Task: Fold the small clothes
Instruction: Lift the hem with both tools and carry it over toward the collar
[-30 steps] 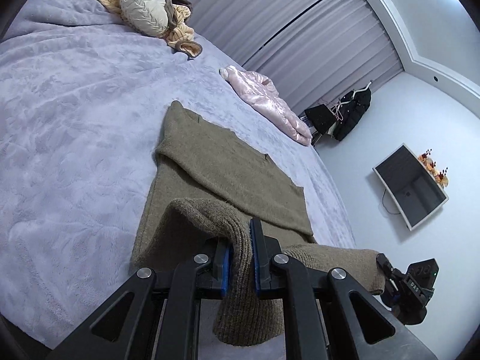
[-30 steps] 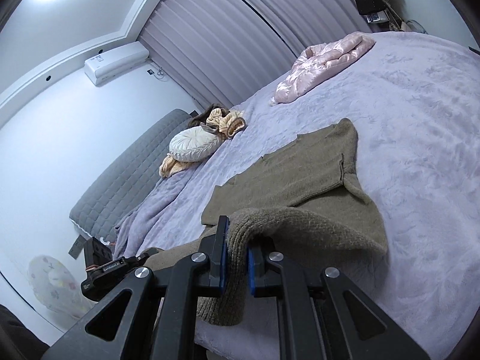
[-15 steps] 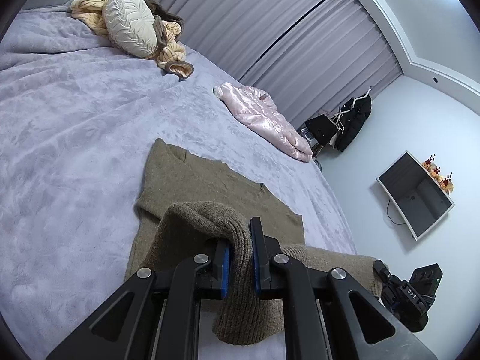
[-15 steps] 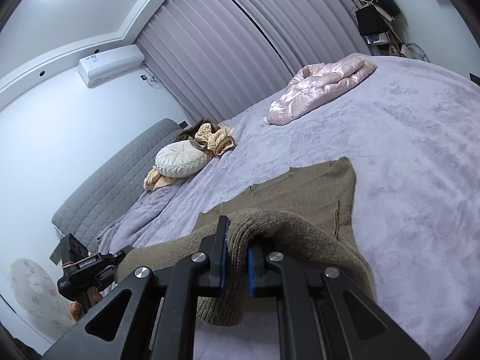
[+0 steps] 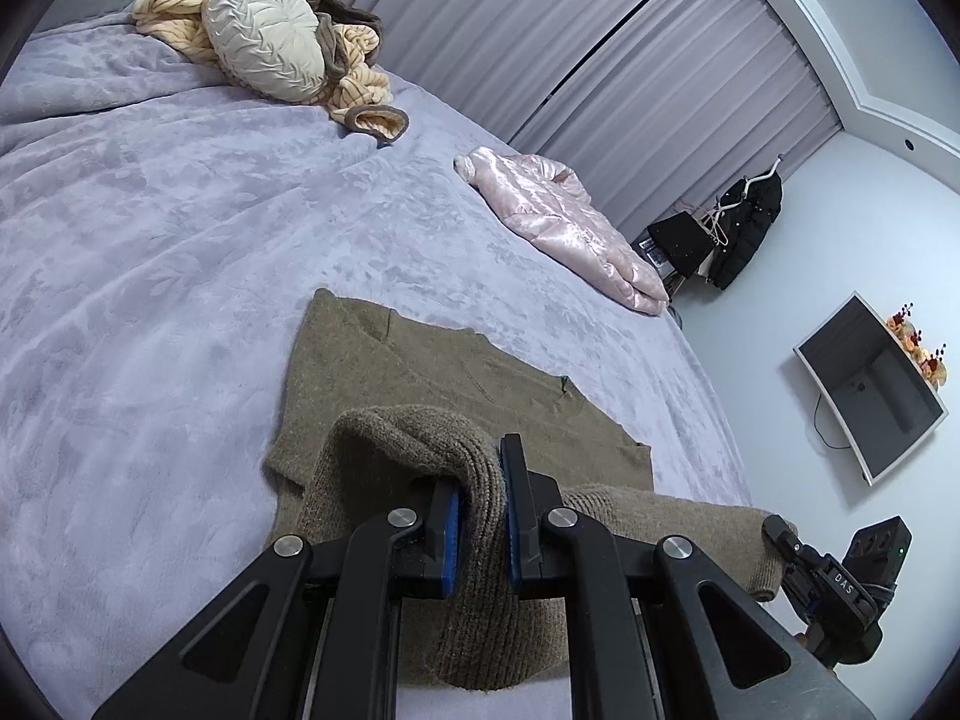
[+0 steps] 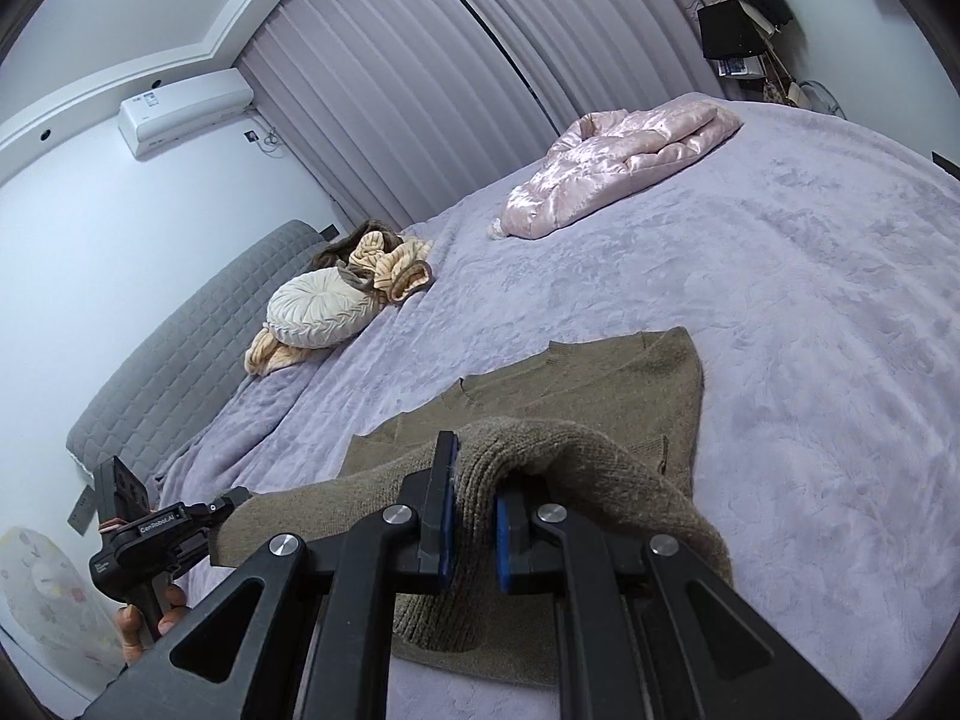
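Two grippers, the left gripper point(image 5: 480, 516) and right gripper point(image 6: 471, 519), each clamp a raised hem corner of the olive knit sweater point(image 5: 432, 384), lying flat on the lavender bed point(image 5: 150, 240), neckline away.

olive-brown ribbed knit sweater point(image 5: 420, 384) | lilac plush bedspread with leaf-embossed pattern point(image 5: 150, 228) | shiny pale-pink quilted jacket point(image 5: 558, 222) | cream round pleated cushion point(image 5: 264, 42) | black grippers' blue pads point(image 5: 450, 534)
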Action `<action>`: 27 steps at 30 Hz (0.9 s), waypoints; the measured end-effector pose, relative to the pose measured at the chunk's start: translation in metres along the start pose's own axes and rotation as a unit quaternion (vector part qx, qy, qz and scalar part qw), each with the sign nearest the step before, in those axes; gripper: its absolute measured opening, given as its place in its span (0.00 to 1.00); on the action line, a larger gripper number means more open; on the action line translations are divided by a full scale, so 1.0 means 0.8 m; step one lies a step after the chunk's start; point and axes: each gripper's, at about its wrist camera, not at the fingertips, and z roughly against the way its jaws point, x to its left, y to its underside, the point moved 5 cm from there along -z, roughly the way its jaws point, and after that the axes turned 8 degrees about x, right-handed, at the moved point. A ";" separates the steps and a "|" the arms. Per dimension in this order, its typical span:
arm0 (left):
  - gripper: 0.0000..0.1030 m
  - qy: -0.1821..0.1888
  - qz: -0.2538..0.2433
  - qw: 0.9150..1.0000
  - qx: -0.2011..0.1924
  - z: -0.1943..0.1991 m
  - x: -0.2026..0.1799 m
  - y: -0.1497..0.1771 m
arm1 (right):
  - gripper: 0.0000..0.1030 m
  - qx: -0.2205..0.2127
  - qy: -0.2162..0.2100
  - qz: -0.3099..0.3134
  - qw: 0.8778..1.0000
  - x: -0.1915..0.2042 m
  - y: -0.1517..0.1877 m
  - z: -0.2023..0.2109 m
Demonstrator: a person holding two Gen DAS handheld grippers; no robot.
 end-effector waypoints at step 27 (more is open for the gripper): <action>0.13 -0.070 0.023 0.995 0.067 -0.179 0.037 -0.081 | 0.11 0.089 0.064 -0.055 0.992 -0.083 -0.066 -0.173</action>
